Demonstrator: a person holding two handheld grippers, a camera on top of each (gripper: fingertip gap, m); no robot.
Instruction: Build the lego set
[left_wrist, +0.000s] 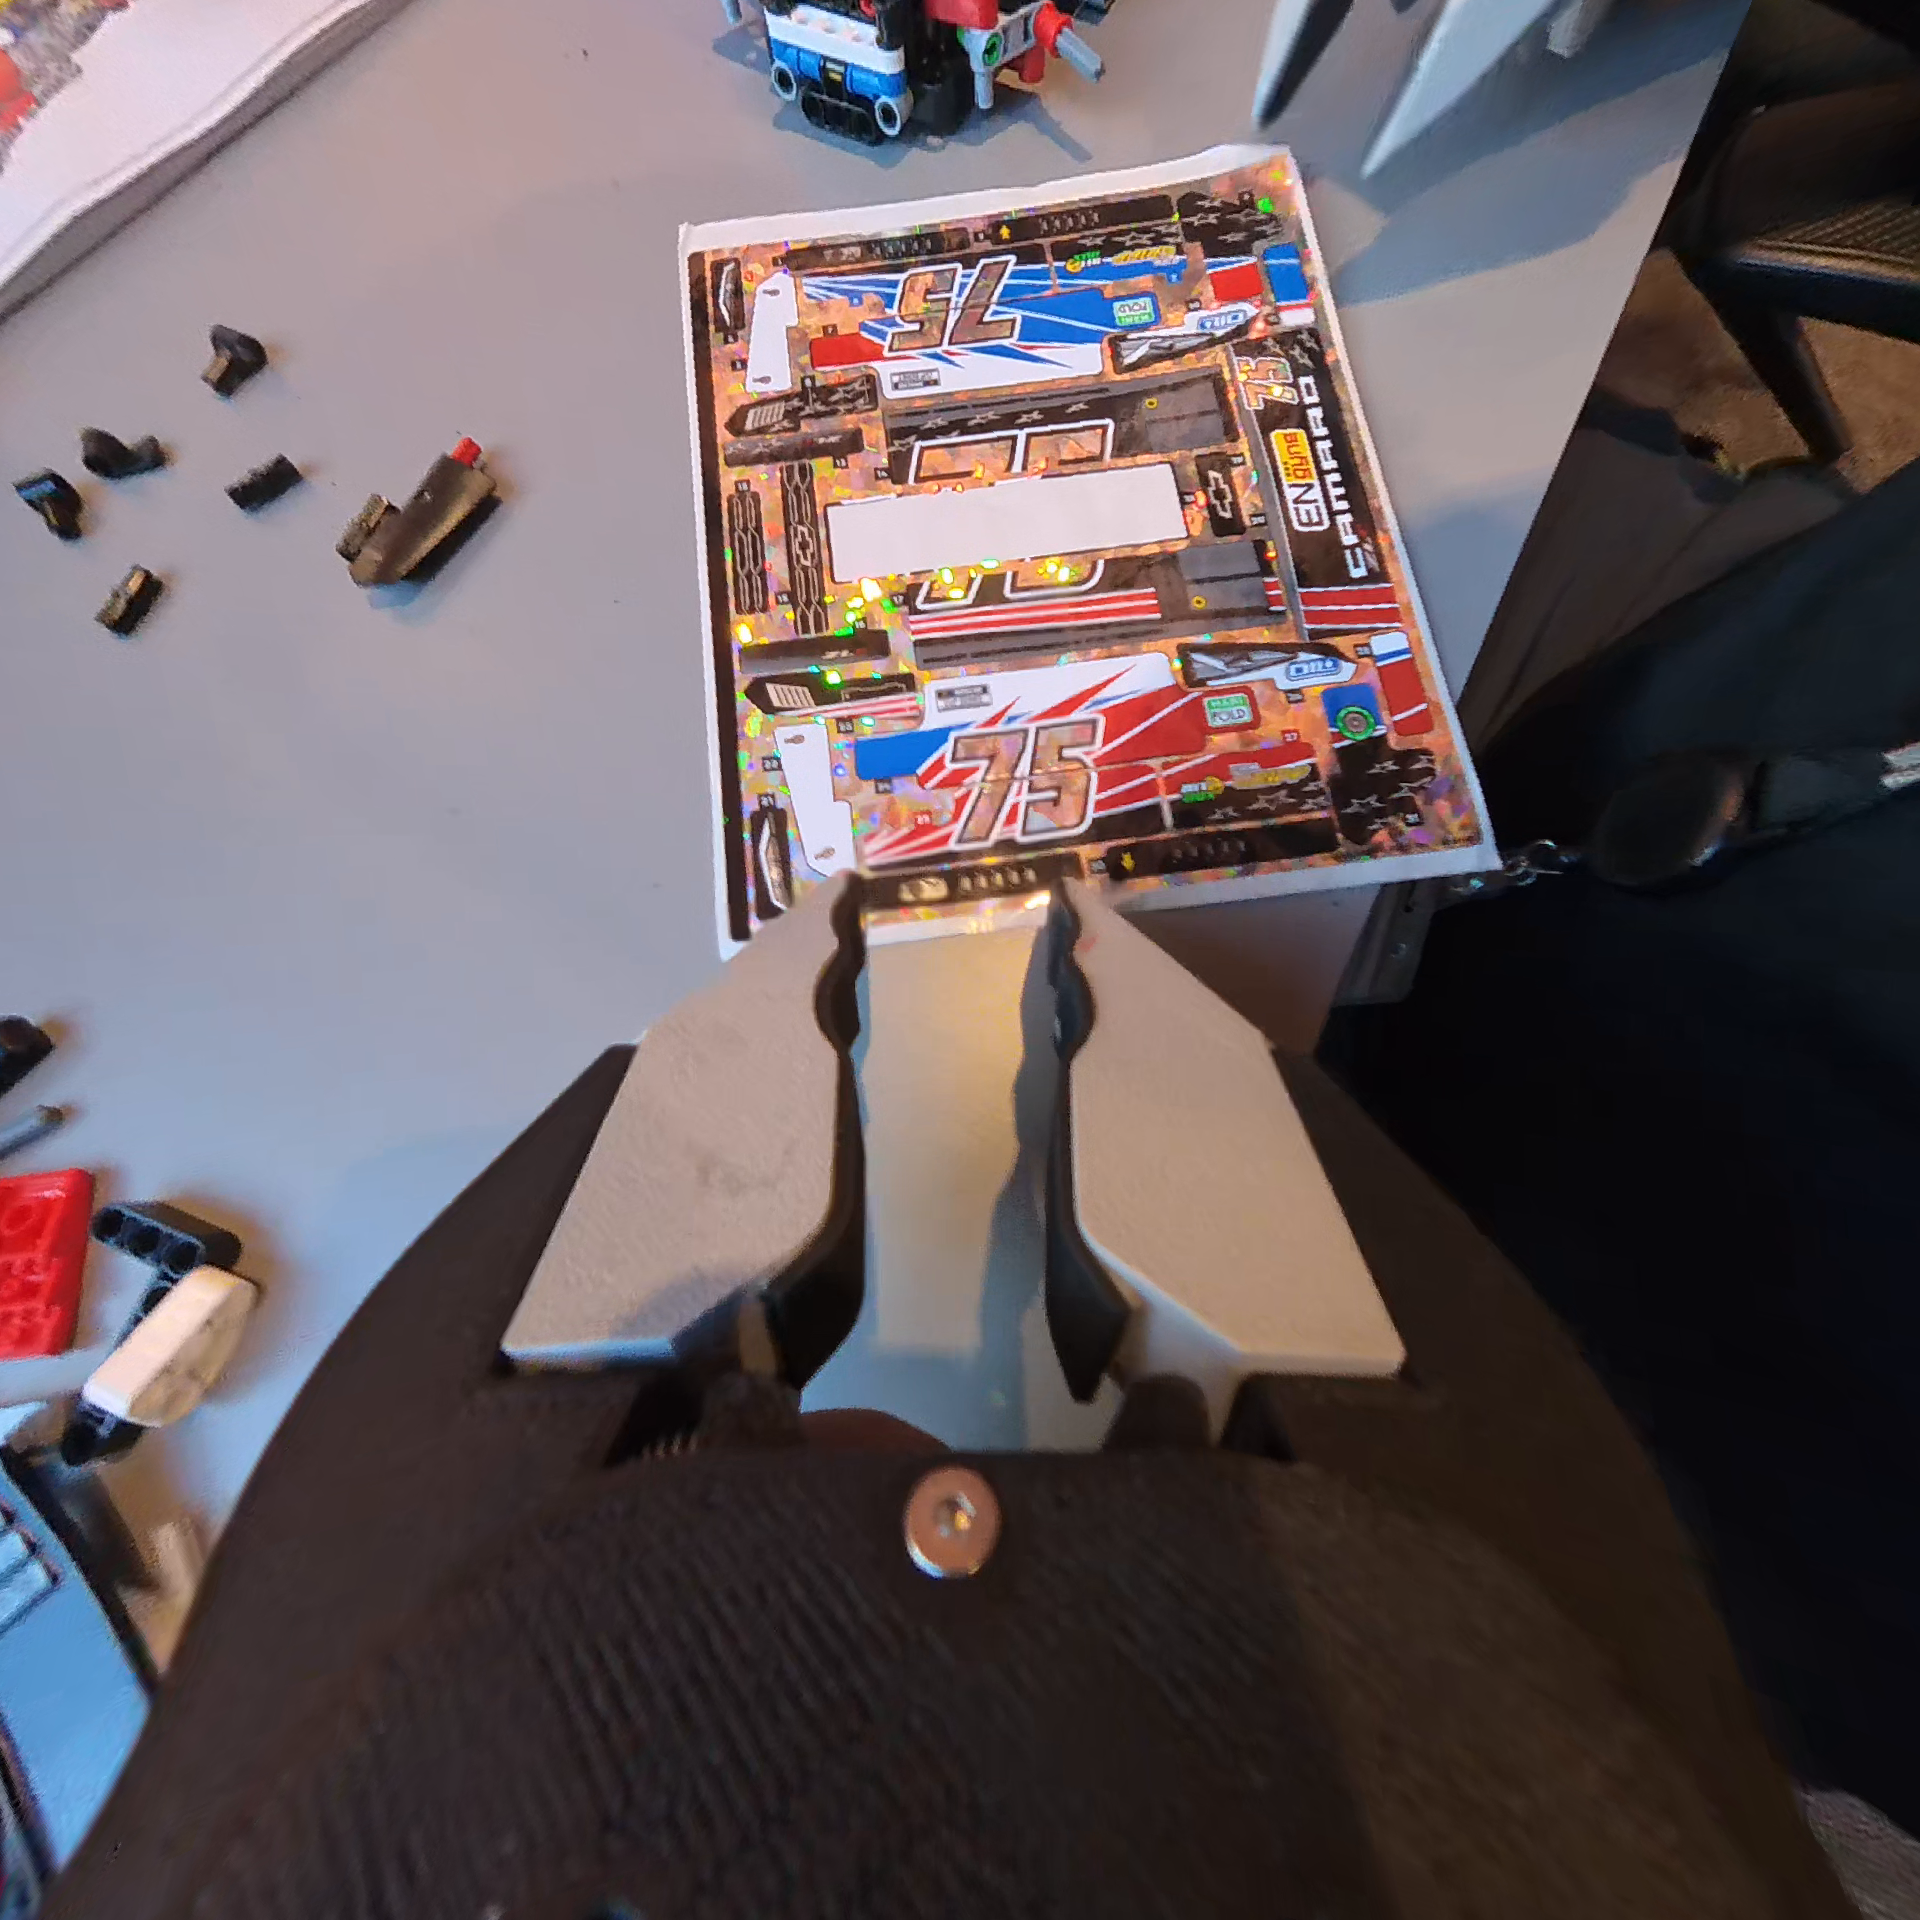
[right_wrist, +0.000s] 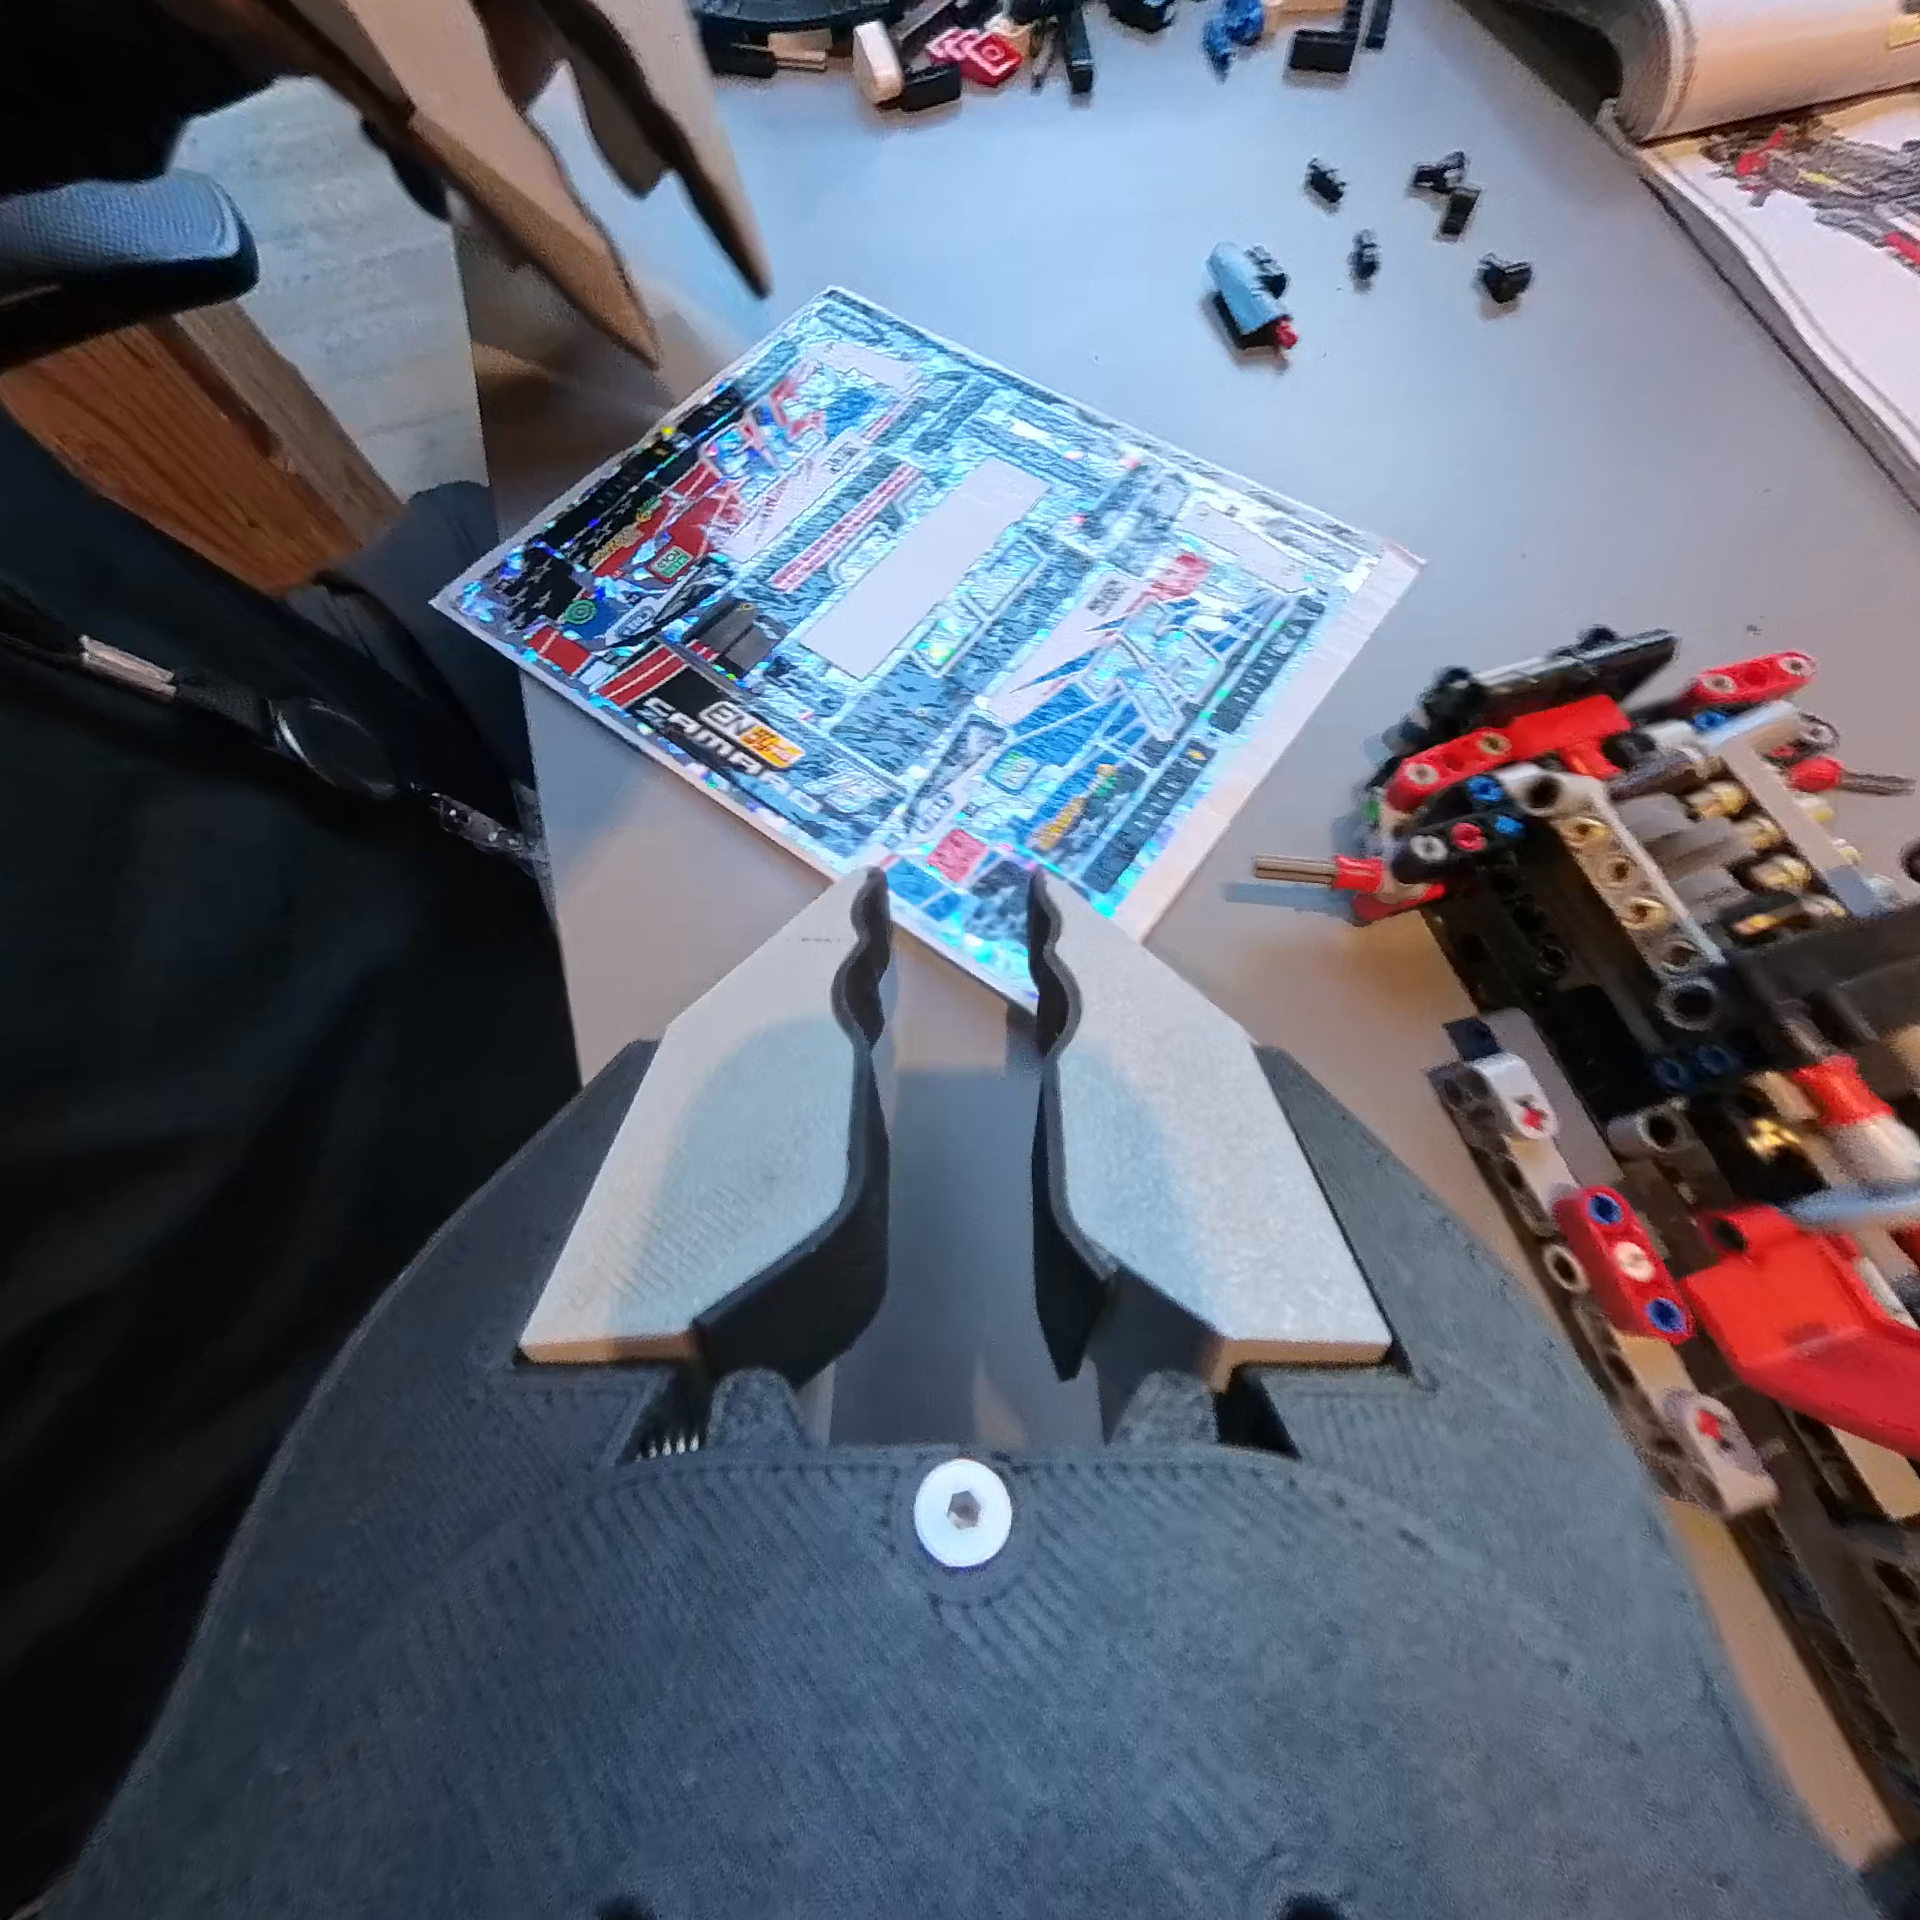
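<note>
In the left wrist view, the left gripper (left_wrist: 956, 894) hangs with its jaws spread and nothing between them, its tips at the near edge of the sticker sheet (left_wrist: 1049, 540); the sheet lies flat on the grey table (left_wrist: 468, 831), one corner reaching past the table's edge; a long white blank in its middle marks a sticker already taken; small black pieces (left_wrist: 260, 483) lie scattered to the left, a part-built model (left_wrist: 883, 62) stands beyond the sheet, and the instruction booklet (left_wrist: 135, 125) lies at the far left.

In the right wrist view, the right gripper (right_wrist: 956, 894) is likewise spread and empty, its tips over a near corner of the same sheet (right_wrist: 935, 644); whether they touch the paper I cannot tell, since the view is steep; the model (right_wrist: 1662, 935), red, black and grey, sits just to the right; loose parts (right_wrist: 1382, 239) lie farther off.

The step in hand appears to be the stickers; both grippers flank the sheet without gripping it; the next move likely calls for one gripper to pin the sheet while the other lifts a sticker's edge, a delicate pinch on thin, flat material, then a true placement on the model.
</note>
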